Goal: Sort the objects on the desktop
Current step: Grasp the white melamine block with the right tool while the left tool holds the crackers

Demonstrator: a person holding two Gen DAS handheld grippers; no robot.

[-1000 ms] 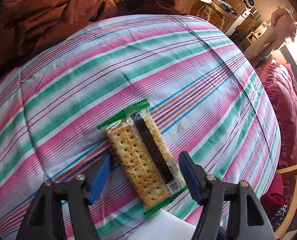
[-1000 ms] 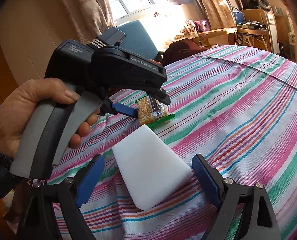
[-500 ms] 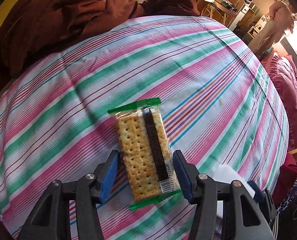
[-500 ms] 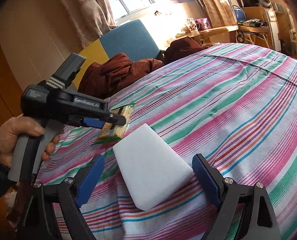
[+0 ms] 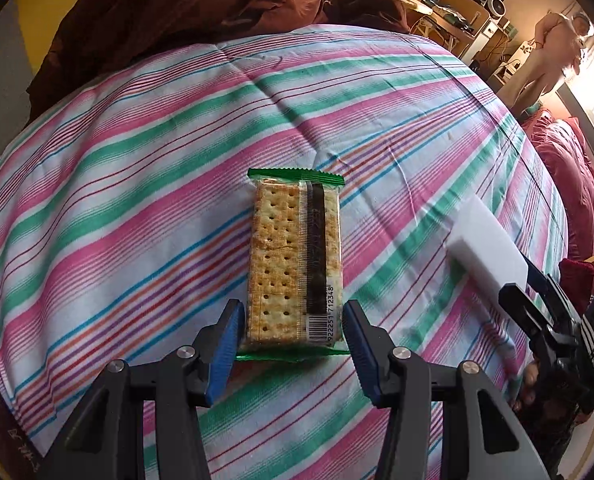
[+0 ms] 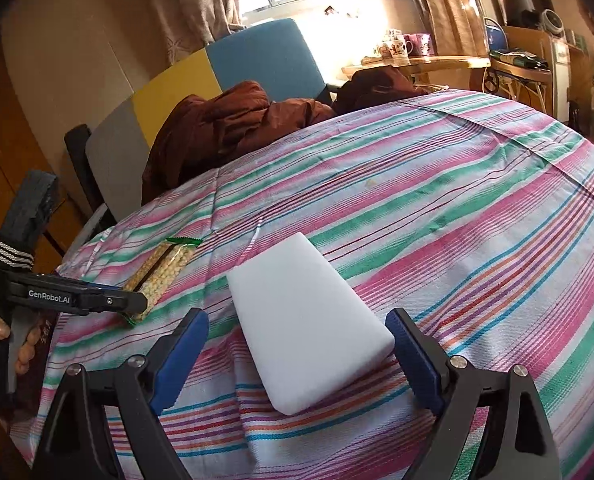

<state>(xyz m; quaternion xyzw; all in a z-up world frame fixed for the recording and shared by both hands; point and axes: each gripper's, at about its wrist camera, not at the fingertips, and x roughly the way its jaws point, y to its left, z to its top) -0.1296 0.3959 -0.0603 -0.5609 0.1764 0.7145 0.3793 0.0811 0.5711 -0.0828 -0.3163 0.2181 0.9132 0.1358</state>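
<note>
A clear cracker packet [image 5: 295, 264] with green ends lies flat on the striped tablecloth [image 5: 137, 184]. My left gripper [image 5: 293, 340] is shut on its near end, one blue pad against each long side. From the right wrist view the same packet [image 6: 165, 268] sits near the table's left edge, with the left gripper [image 6: 133, 304] at its end and a hand on the handle. A white sponge block [image 6: 305, 320] rests on the cloth between the fingers of my right gripper [image 6: 297, 348]. That gripper is open, with a wide gap on the left side. The sponge [image 5: 485, 248] also shows in the left wrist view.
A brown garment [image 6: 233, 128] is heaped on a grey, yellow and blue chair [image 6: 265, 56] behind the table. A wooden side table with mugs [image 6: 409, 50] stands by the window. A person [image 5: 545, 60] stands far right, near red cushions [image 5: 569, 184].
My left gripper closed on the cracker packet and carried it left, toward the table's left edge. The right gripper and the sponge stayed where they were.
</note>
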